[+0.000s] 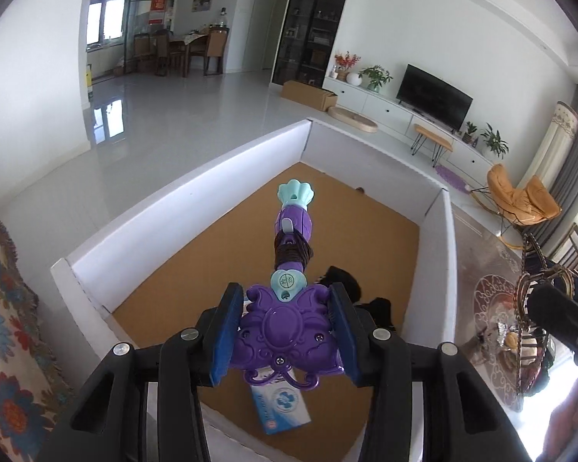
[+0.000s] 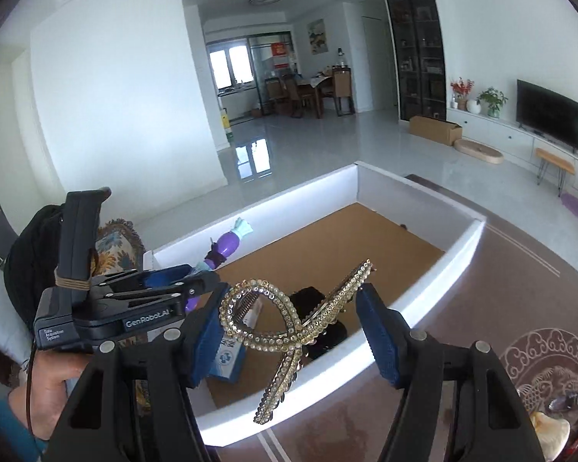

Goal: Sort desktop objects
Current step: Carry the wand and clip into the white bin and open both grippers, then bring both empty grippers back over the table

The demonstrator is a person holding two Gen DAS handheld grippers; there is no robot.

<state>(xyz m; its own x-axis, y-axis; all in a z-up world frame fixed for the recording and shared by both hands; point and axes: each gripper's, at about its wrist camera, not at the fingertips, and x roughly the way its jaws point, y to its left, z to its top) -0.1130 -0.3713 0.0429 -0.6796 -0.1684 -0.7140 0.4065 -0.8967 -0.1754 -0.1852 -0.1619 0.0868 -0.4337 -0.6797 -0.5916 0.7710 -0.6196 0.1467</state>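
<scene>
Sorting status — partway, judged from both wrist views.

Item 1: purple toy (image 1: 287, 327), ornate plastic w/ teal shell tip and dark cord wound round its stem. Held in the left gripper (image 1: 285, 337); both blue pads are pressed on its wide body. It is carried above the box (image 1: 181, 208), stem pointing out over the far half. Not yet set down.

Item 2: rhinestone hair clip (image 2: 289, 331), looped, gold-toned. Held in the right gripper (image 2: 293, 335); the jaws stand fairly wide, the left pad is against the loop, and contact at the right pad cannot be made out for certain, though the clip is plainly borne there. It hangs over the box's near wall, its tail dangling outside the rim.

Container: white-walled box w/ brown cardboard floor, resting on a patterned rug (image 2: 520, 308) — no bench is seen.

Already in the box: a small white-and-blue carton (image 1: 283, 404) near the front wall; dark black items (image 1: 343, 285) approx. mid-floor, kind not discernible; a tiny dark speck at the far wall, unidentified.

Left to do (est.): both held items to be lowered and released inside. More objects lie to the right on the rug in the left view, blurred — whether they belong to the sort cannot be told.
</scene>
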